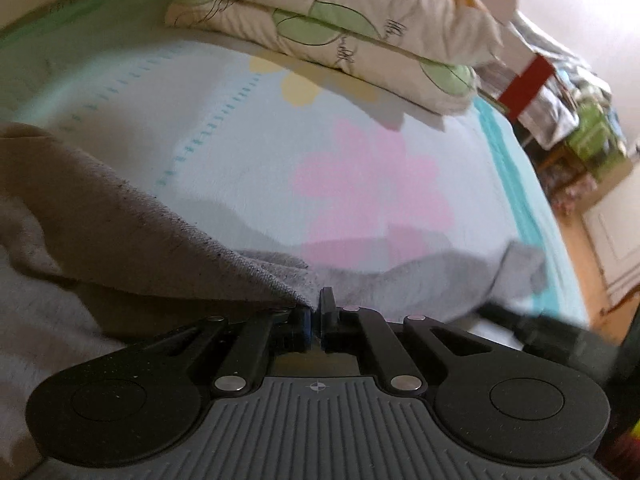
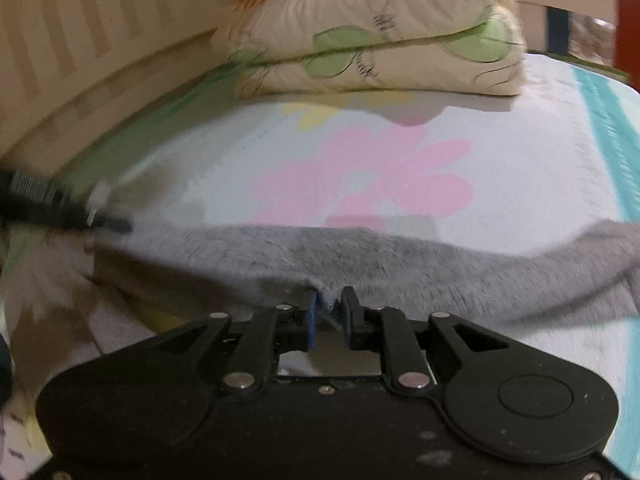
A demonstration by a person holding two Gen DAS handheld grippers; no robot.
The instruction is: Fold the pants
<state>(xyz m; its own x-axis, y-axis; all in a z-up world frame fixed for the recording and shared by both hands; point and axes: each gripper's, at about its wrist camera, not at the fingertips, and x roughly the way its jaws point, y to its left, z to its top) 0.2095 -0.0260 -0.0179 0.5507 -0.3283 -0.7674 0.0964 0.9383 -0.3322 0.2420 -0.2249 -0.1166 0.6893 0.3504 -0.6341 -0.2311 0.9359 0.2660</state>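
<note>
In the left wrist view, the left gripper (image 1: 316, 308) sits at the lower centre of the frame with its two black fingers drawn together, pinching an edge of the grey knitted pants (image 1: 132, 224). The fabric rises from the pinch toward the left edge of the frame in a thick fold and spreads to the lower right as a thinner strip lying across the bed. A blurred dark shape at the lower right of this frame is the right gripper (image 1: 532, 328), meeting the far end of that strip.

In the right wrist view, the right gripper (image 2: 332, 304) is at the lower centre, its fingers closed on a small tuck of the same grey pants (image 2: 360, 256); the cloth bunches between a blue pad and a black one. The pants stretch as a band across the middle of the frame from left to right. At the left edge, blurred, the left gripper (image 2: 60, 208) touches the band's end.

Under the pants lies a pale blue bedsheet with pink and yellow flower prints (image 1: 320, 152), with a teal border on the right. Two stacked cream pillows with green leaf patterns (image 2: 380, 40) rest on the bed in the upper part of both frames, well apart from the pants. A slatted wooden headboard (image 2: 80, 40) fills the upper left of the right wrist view.
</note>
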